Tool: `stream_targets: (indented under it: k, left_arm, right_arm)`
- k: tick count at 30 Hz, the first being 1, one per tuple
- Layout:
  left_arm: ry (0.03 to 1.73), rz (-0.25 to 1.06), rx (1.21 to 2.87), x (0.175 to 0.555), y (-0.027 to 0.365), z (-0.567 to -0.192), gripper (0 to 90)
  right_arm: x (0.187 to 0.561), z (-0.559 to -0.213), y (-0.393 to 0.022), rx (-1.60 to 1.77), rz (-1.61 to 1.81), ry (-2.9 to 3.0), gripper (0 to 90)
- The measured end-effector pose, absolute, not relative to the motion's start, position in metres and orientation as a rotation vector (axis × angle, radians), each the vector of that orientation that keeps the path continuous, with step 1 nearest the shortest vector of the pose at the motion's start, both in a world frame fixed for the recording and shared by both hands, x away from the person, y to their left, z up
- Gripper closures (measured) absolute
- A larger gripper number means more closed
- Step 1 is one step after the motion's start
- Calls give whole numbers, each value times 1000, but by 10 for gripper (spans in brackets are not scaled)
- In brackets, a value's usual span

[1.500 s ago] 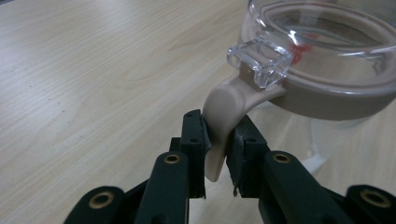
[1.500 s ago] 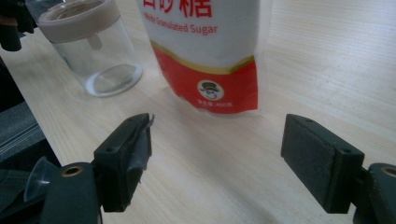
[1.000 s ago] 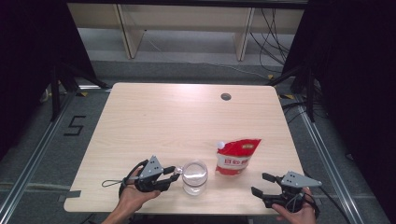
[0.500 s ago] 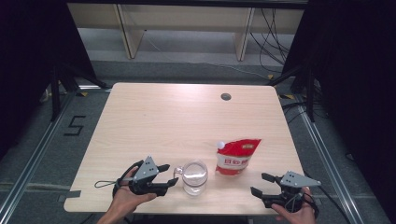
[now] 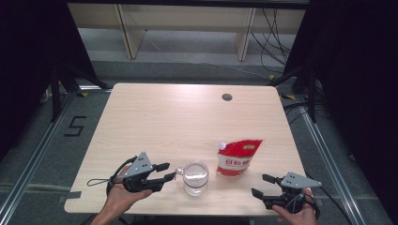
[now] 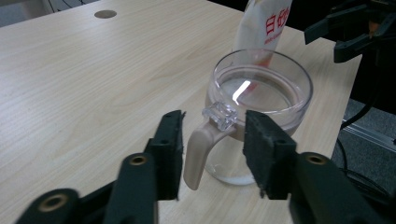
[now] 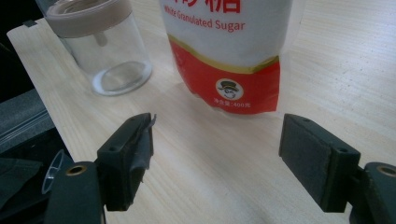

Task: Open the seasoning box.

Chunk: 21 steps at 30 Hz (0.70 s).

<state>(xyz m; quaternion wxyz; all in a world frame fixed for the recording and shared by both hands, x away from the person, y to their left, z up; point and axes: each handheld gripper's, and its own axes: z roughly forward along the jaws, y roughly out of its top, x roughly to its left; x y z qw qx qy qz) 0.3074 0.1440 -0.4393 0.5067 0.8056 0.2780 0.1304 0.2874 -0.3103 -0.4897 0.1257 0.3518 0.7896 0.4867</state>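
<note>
Your left gripper sits at the near left of the table, jaws pointing right at the glass jar. In the left gripper view the jaws straddle the jar's beige handle: the handle stands between the pads with a gap on each side, closer to the left pad, and neither pad presses on it. The jaws have just been closing, so partly spread, handle inside, no grip.

The jar is upright near the front edge, roughly centre, just right of your left gripper. Clear body, beige collar round the top, small clear clasp where the handle joins the rim. Can't tell from the frames whether there's anything inside.

Your right gripper is at the near right corner, well apart from the jar, jaws spread wide with only bare tabletop between them. In the right gripper view they point at the sugar pouch, which stands ahead of them, not touching.

The pouch is red and white, upright, just right of the jar and slightly farther back, with a white cap at its top left corner.

Far side: a dark round grommet in the tabletop near the back edge. Beyond the table, floor and shelving legs.
</note>
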Motion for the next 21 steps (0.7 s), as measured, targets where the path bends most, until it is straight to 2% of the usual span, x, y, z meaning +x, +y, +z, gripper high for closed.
stream_targets:
  k: [3, 7, 14, 17, 21]
  left_arm:
    - [654, 317, 1944, 306, 141, -438, 741]
    - [628, 337, 1946, 306, 137, -434, 798]
    - [605, 346, 1951, 308, 131, -431, 859]
    - [617, 352, 1962, 309, 129, -432, 879]
    - [621, 355, 1965, 313, 126, -434, 888]
  right_arm:
    - [285, -488, -309, 1050, 1426, 2296, 275]
    - [287, -488, -310, 1013, 1425, 2288, 278]
    - [284, -484, -303, 1002, 1433, 2276, 282]
    - [283, -481, -299, 1032, 1439, 2228, 224]
    - [283, -481, -297, 991, 1439, 2219, 231]
